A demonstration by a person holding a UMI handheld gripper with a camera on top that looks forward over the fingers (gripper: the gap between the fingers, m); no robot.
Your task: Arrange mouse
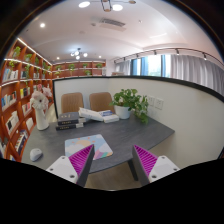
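A white mouse point(36, 154) lies on the grey table point(110, 135), near its left edge, to the left of a pastel multicoloured mouse pad point(83, 146). My gripper point(113, 160) is held above the table's near edge with its magenta pads point(82, 158) wide apart and nothing between them. The mouse pad lies just ahead of the left finger. The mouse is well to the left of both fingers.
A stack of books point(68, 122), a white box point(95, 114) and a potted plant point(130, 102) stand at the far side of the table. Two tan chairs point(87, 101) stand behind it. Red bookshelves point(17, 95) line the left wall.
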